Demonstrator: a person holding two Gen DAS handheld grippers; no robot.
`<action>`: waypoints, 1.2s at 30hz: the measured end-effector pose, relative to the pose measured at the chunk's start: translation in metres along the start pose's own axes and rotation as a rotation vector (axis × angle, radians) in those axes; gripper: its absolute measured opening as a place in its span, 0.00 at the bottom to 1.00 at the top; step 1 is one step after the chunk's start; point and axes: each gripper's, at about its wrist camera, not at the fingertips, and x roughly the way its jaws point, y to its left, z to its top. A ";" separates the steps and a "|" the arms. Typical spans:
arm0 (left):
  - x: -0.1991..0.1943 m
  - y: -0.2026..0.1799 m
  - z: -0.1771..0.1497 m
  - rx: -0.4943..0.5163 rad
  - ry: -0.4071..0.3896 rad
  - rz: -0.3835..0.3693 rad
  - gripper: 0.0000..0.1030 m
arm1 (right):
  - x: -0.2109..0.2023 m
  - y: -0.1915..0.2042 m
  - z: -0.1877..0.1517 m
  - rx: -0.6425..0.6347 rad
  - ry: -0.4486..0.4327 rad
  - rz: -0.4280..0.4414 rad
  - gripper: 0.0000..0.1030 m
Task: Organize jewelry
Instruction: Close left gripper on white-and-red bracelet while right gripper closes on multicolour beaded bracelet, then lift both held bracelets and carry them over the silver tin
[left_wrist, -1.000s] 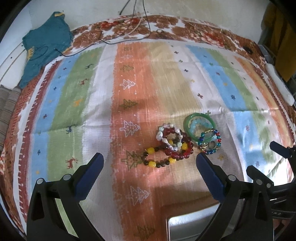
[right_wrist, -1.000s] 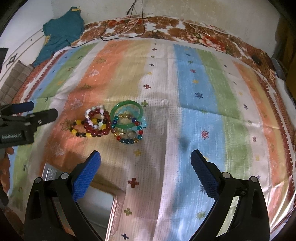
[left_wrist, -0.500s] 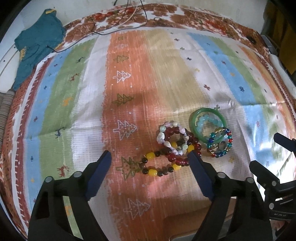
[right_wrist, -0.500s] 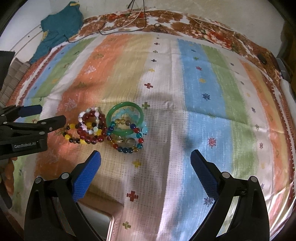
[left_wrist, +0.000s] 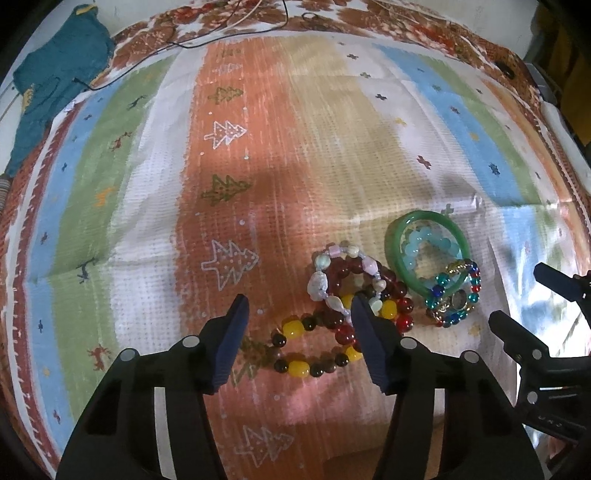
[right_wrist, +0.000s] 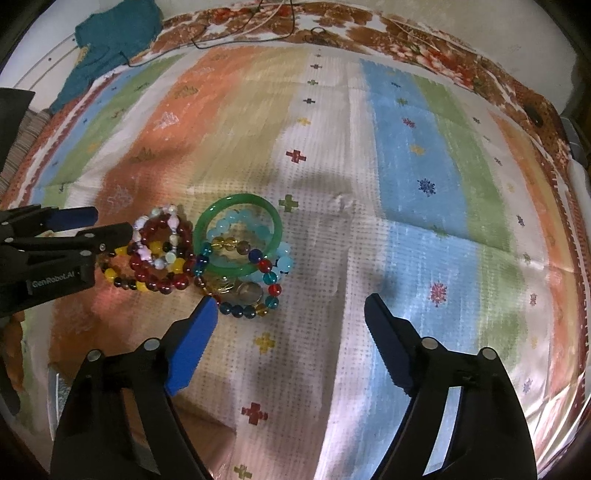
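Note:
Several bracelets lie in a heap on the striped cloth (left_wrist: 295, 155). A yellow-and-brown bead bracelet (left_wrist: 306, 350) lies nearest my left gripper (left_wrist: 299, 325), which is open with the jaws straddling it just above the cloth. A dark red bead bracelet (left_wrist: 369, 291) and a pale stone bracelet (left_wrist: 325, 280) overlap it. A green bangle (left_wrist: 424, 247), a light blue bead bracelet (left_wrist: 428, 240) and a multicolour bead bracelet (left_wrist: 454, 299) lie to the right. My right gripper (right_wrist: 291, 321) is open, just short of the multicolour bracelet (right_wrist: 251, 291) and green bangle (right_wrist: 238, 236).
A teal garment (left_wrist: 55, 81) lies at the far left corner. Black and white cables (left_wrist: 229, 33) run along the cloth's far edge. A metal tray's edge (right_wrist: 59, 387) shows at the near left in the right wrist view.
Both grippers have moved forward and down toward the bracelets. The left jaws have narrowed and now straddle the yellow-and-brown bracelet. The right gripper has come close to the multicolour bracelet.

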 end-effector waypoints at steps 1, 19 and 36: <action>0.001 0.000 0.000 0.002 0.001 -0.003 0.54 | 0.002 0.000 0.001 -0.001 0.003 0.000 0.74; 0.024 -0.009 0.008 0.012 0.027 -0.023 0.21 | 0.033 0.005 0.012 -0.025 0.058 0.047 0.35; 0.014 -0.007 0.006 -0.003 0.009 -0.004 0.08 | 0.024 0.008 0.012 -0.040 0.046 0.057 0.10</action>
